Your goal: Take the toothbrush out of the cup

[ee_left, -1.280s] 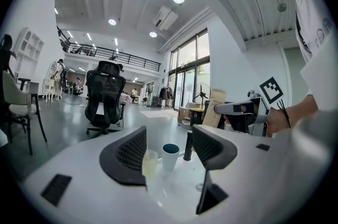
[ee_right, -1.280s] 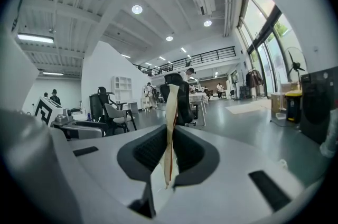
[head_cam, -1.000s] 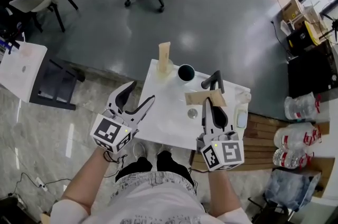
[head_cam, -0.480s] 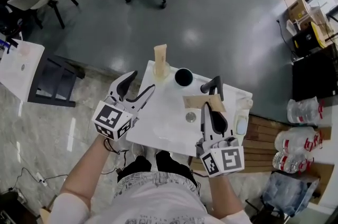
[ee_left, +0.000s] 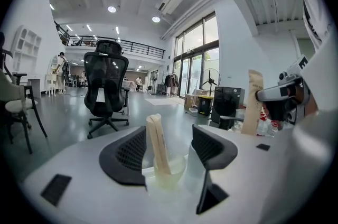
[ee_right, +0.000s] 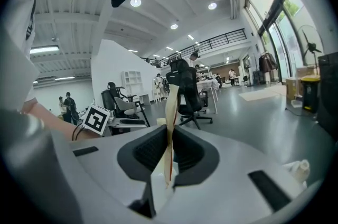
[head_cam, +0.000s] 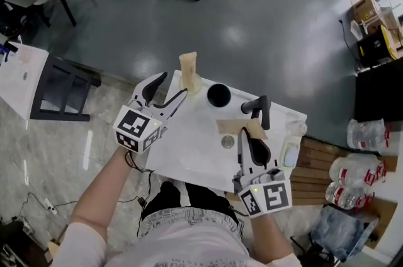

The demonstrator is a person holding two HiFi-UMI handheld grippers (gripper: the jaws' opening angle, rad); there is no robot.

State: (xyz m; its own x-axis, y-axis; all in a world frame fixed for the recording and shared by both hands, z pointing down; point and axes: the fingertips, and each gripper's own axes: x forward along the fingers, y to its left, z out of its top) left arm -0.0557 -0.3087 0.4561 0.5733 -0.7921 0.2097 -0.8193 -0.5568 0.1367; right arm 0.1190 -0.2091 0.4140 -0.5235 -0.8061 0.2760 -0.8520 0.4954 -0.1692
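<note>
Left gripper (ee_left: 169, 141): released, jaws wide apart and clamping nothing. They point along the table top at the cup, and neither pad touches it as far as I can see.
Toothbrush (ee_left: 157, 142): in a tan paper wrapper, it stands in the cup and leans a little toward my left jaw. Most of its length shows above the rim.
Cup (ee_left: 178, 178): small and translucent, at the far left corner of the white table (head_cam: 189, 149).
Right gripper (ee_right: 170, 145): clenched on a flat tan packet (ee_right: 171, 109) much like the wrapped one in the cup. It is held upright and edge-on to the camera, over the right half of the table.
Black cup (head_cam: 218, 95): near the far edge, between the translucent cup and my right gripper, and apart from both.
Step, as I judge it: the approach. The brush is lined up in the gap but not yet gripped.
Handling, my guess: very light, with a stiff handle inside soft paper that creases and may slip under the pads.
Where to grip: across the two flat faces, on the stretch above the rim and clear of the cup wall.
Risk: the cup looks light, so a drag sideways could tip it or lift it with the brush. A straight pull up suits it best.
</note>
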